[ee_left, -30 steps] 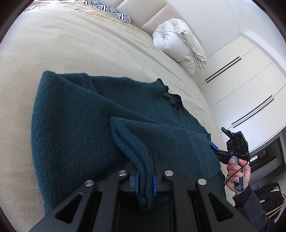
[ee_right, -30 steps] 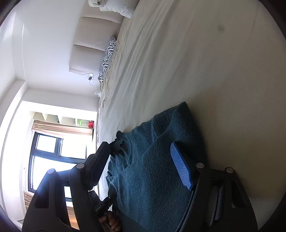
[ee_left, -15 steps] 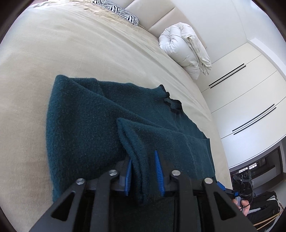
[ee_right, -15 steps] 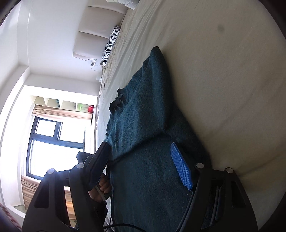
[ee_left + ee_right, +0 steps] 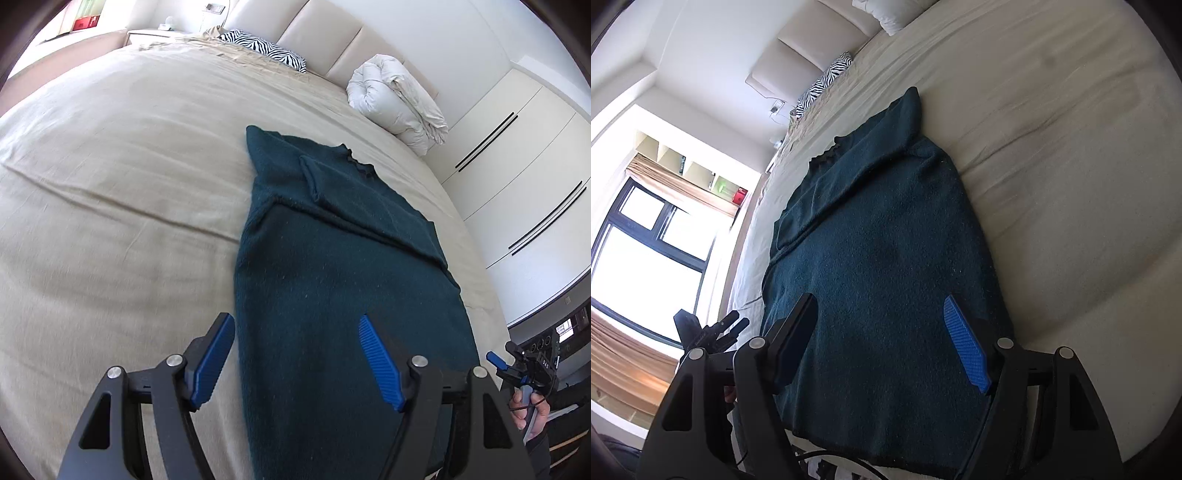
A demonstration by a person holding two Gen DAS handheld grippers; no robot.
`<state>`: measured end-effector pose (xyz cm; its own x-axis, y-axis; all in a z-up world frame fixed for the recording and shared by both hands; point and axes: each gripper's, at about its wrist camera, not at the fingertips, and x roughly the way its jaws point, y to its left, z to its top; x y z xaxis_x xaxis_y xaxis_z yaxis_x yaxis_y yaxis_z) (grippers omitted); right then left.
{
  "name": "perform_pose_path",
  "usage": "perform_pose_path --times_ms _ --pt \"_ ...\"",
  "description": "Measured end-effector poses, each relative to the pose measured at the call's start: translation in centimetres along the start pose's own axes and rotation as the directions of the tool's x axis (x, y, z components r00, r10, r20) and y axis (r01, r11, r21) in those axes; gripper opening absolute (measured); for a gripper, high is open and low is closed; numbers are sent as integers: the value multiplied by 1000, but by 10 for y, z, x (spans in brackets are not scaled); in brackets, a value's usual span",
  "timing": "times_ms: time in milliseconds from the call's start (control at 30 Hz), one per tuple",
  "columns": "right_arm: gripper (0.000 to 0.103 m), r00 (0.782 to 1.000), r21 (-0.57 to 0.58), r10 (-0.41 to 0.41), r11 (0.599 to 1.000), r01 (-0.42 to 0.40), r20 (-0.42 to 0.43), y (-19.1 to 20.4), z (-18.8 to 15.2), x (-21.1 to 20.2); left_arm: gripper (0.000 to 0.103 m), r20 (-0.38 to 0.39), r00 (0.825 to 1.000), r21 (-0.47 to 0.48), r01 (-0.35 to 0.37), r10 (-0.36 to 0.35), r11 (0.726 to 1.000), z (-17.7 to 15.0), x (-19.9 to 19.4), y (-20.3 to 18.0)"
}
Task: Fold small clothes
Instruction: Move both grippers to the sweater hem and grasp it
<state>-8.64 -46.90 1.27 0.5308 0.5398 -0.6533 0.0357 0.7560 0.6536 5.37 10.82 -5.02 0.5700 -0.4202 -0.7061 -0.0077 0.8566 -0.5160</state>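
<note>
A dark teal knit sweater (image 5: pixel 332 258) lies flat on the beige bed (image 5: pixel 129 184), collar at the far end, both sleeves folded in over the body. It also shows in the right wrist view (image 5: pixel 886 258). My left gripper (image 5: pixel 295 354) is open and empty, above the sweater's near hem at its left edge. My right gripper (image 5: pixel 882 339) is open and empty, above the hem on the other side. The right gripper also shows at the bed's edge in the left wrist view (image 5: pixel 524 365).
A rolled white duvet (image 5: pixel 395 103) and a zebra-print pillow (image 5: pixel 262 48) lie by the headboard. White wardrobe doors (image 5: pixel 517 147) stand to the right of the bed. A window (image 5: pixel 639 258) is to the left.
My left gripper opened and let go of the sleeve, which now lies folded on the sweater. Both grippers pulled back toward the hem.
</note>
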Motion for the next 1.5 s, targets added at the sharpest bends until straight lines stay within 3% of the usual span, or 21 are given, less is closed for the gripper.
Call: perform_pose_path --times_ms 200,333,567,733,1000,1233,1500 --pt "70 1000 13 -22 1000 22 21 -6 -22 -22 73 -78 997 -48 -1 -3 999 -59 -14 12" --pt "70 997 1 -74 997 74 8 -12 -34 -29 73 -115 992 -74 39 -48 997 -76 -22 11" --pt "70 993 26 -115 993 115 13 -25 -40 -42 73 -183 982 -60 34 -45 998 -97 -29 3" --pt "70 988 57 -154 986 156 -29 -38 -41 -39 73 -195 976 -122 78 -101 989 -100 -28 11" --pt "70 985 65 -147 986 154 -93 -47 -42 -40 71 -260 959 -79 99 -117 992 -104 -25 -1" --pt "69 978 58 -134 988 144 -158 -49 -46 -41 59 -272 954 -108 102 -129 989 -107 -27 5" --pt "69 978 71 -99 991 113 -182 -50 -50 -40 56 -290 945 -144 113 -151 983 -109 -28 11"
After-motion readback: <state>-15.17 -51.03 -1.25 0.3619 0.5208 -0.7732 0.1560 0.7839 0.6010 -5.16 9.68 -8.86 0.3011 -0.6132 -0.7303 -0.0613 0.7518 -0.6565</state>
